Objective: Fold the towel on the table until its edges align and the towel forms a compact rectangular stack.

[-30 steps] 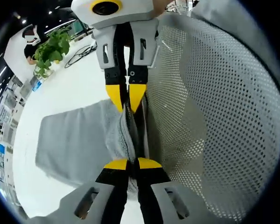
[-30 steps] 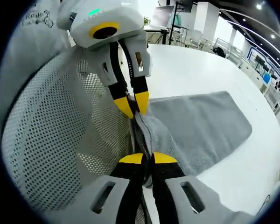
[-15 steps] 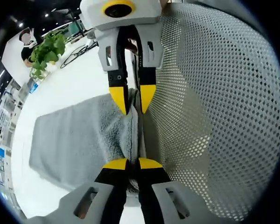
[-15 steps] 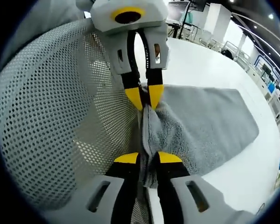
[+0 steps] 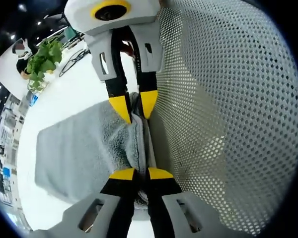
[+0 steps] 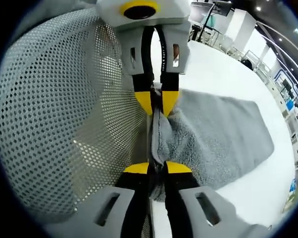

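no brand, label or writing is reading clearly in either view. in the left gripper view the left gripper (image 5: 141,173) is rising from the bottom with its yellow-tipped jaws pressed together on a bunched edge of the grey towel (image 5: 74,148), so it is clamping the cloth. the right gripper (image 5: 134,107) is coming in from the top of that view, its yellow tips pinching the same raised ridge of towel a little further along; the ridge is running straight between the two pairs of tips. the rest of the towel is spreading out flat to the left of the jaws on the white table (image 5: 74,89). to the right of the jaws a pale mesh chair back (image 5: 228,114) is standing close, and whether the towel edge is touching it cannot be told. a leafy green plant (image 5: 42,59) and some dark cables (image 5: 77,58) are sitting at the far side of the table. in the right gripper view the right gripper (image 6: 156,167) is likewise holding its jaws closed on the towel (image 6: 218,134) ridge, and the left gripper (image 6: 157,103) is entering from the top, tips closed on the same fold. here the towel is lying flat to the right on the table (image 6: 213,74), and the mesh chair back (image 6: 64,114) is standing to the left. beyond the table the room is showing desks, monitors and ceiling lights, too small to detail.
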The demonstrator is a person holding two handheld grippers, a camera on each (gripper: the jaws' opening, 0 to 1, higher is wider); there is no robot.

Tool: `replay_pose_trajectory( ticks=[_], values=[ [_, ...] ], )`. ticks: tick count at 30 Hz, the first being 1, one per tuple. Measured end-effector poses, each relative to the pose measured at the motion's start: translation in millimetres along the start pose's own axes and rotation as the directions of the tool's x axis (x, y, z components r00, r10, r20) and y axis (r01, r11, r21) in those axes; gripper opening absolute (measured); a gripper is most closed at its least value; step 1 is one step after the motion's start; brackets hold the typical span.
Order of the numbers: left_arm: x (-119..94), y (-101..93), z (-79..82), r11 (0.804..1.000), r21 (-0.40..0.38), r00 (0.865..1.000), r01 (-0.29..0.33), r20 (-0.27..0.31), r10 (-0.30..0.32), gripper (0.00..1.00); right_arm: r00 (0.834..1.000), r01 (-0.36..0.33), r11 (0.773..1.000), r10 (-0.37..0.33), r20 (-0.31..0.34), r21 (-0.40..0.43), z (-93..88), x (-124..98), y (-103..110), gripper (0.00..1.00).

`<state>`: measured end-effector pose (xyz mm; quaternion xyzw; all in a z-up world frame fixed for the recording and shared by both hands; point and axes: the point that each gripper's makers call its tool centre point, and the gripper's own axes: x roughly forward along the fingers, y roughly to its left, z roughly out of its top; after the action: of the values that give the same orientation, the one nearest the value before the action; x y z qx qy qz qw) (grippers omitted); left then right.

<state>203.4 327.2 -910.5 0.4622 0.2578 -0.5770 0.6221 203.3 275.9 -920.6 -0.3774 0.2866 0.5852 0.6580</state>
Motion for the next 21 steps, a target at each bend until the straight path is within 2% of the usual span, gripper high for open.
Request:
replay_pose_trajectory(
  ticks=[4,9,16,21],
  values=[
    [0,0.3,-0.2,1.000,-0.021,1.000,-0.008,-0.006,0.008,0.06,1.000,-0.001,1.000,0.001,0.007,0.030,1.1,0,1,0.04],
    [-3,2.0,0.1,0.997,-0.073,1.000,0.000,0.009,0.001,0.05,1.000,-0.015,0.992,0.015,0.004,0.125,2.1,-1,-1,0.03],
    [-13,4.7,2.0,0.996,-0.093,1.000,-0.008,0.022,0.010,0.05,1.000,-0.014,0.991,0.011,0.018,0.132,14.2,-16,-7,0.03],
    [-28,17.8,7.2,0.992,-0.117,0.998,-0.045,0.044,0.051,0.05,0.999,0.002,0.987,-0.008,0.036,0.159,24.2,-29,-17,0.03]
  ],
)
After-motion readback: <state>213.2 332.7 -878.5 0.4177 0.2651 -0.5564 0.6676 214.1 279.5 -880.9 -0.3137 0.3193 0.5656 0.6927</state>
